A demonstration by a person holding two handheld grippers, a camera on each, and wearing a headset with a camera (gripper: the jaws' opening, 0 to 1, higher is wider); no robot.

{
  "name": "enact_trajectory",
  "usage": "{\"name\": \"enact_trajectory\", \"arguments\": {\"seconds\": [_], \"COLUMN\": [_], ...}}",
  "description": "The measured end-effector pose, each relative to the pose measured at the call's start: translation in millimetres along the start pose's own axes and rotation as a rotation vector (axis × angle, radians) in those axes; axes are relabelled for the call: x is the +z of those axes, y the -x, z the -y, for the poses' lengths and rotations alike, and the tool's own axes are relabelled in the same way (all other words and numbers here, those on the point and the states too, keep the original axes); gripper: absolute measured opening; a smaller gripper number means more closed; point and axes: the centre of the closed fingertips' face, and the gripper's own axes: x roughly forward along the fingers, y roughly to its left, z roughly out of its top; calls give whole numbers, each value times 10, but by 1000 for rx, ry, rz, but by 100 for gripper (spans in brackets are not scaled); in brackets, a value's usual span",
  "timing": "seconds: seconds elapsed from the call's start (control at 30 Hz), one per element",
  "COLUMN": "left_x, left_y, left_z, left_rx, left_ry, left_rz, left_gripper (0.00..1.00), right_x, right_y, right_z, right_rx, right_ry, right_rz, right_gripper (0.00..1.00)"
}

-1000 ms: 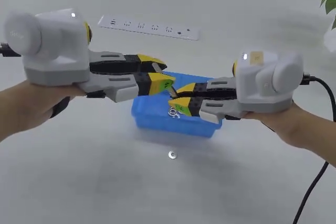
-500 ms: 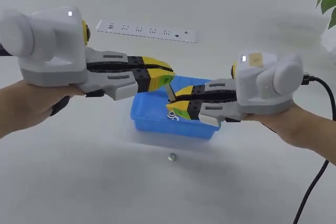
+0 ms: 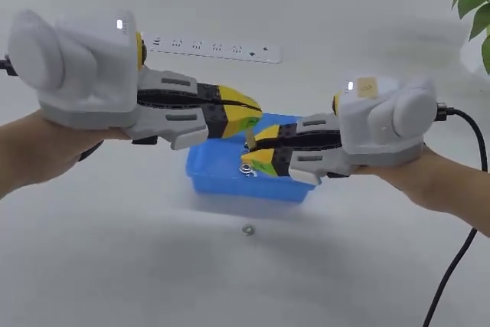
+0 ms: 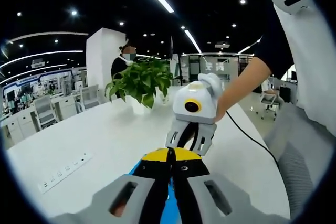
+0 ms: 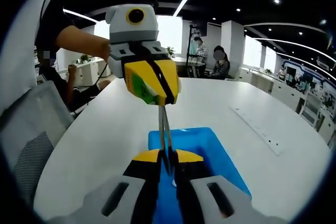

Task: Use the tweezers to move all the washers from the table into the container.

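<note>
left gripper (image 3: 246, 109) clenched on the tweezers (image 5: 164, 124) at the upper end; right gripper (image 3: 259, 151) clamped on their lower part, above the blue container (image 3: 218, 180). some washers (image 3: 246, 168) lie inside it, and one loose washer (image 3: 248, 229) sits on the table (image 3: 115, 266) just in front. risk: opposing pulls twist the tweezers, so they slip and drop.

Head view downward over container (image 3: 230, 185); gripper views close, facing each other.
</note>
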Motion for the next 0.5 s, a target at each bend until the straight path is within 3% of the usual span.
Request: {"name": "enact_trajectory", "arguments": {"seconds": [0.27,0.5], "left_x": [58,101], "left_y": [14,48], "left_z": [-6,-14], "left_rx": [-8,-5], "left_ry": [-30,-41], "left_rz": [-7,-6], "left_gripper": [3,4], "right_x": [58,52], "right_y": [1,32], "right_z": [29,50], "right_rx": [-29,-52], "right_ry": [3,-7], "right_rz": [-18,-40], "right_gripper": [13,22]}}
